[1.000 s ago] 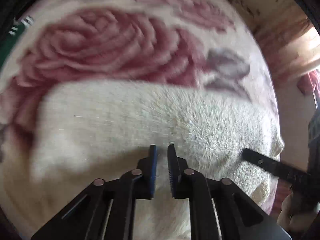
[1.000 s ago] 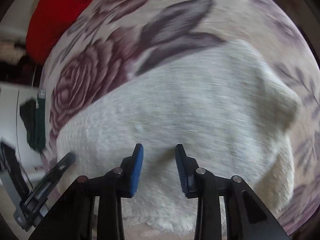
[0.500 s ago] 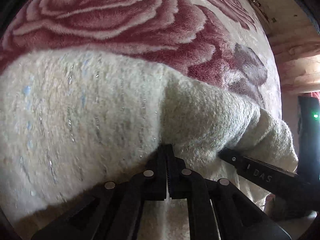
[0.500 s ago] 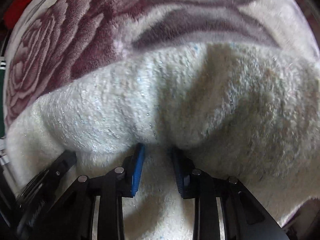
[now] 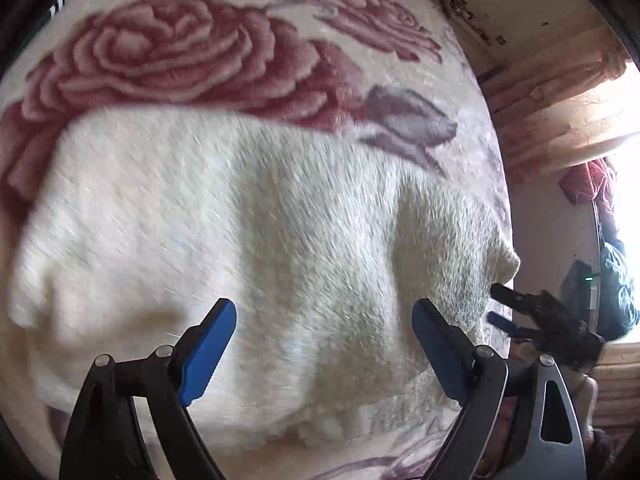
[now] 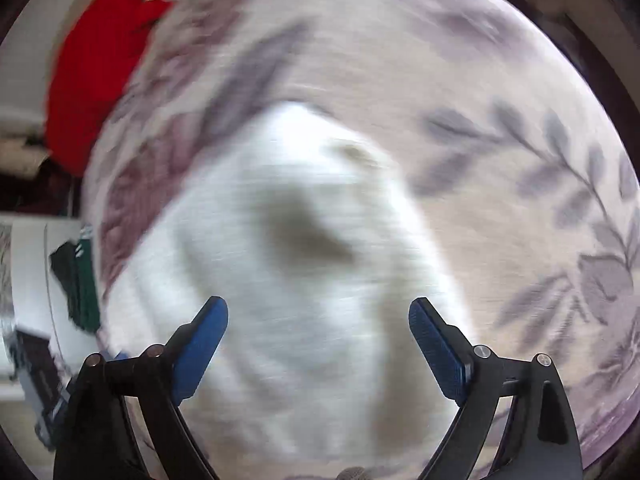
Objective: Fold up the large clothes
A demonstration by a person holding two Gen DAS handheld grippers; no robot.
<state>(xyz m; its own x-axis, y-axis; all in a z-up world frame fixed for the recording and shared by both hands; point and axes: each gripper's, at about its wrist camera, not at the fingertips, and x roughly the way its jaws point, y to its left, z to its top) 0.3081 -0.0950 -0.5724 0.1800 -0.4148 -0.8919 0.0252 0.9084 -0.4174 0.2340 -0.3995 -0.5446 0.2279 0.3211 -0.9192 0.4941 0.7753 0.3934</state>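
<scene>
Your left tongs [image 5: 324,320] and right tongs [image 6: 318,318] are both opening wide, gripping nothing, above the fluffy cream-white knitted garment [image 5: 248,240], which lies folded on the rose-patterned plush blanket [image 5: 168,52].

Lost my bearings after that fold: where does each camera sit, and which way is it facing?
Left wrist: on the left gripper, looking steeply down at the cream garment on the rose blanket; its blue-padded fingers are opening, nothing between them; the right gripper shows at the right edge.
Right wrist: on the right gripper, looking down, blurred, at the garment; fingers opening, nothing between them.
Shared: garment and blanket.
</scene>
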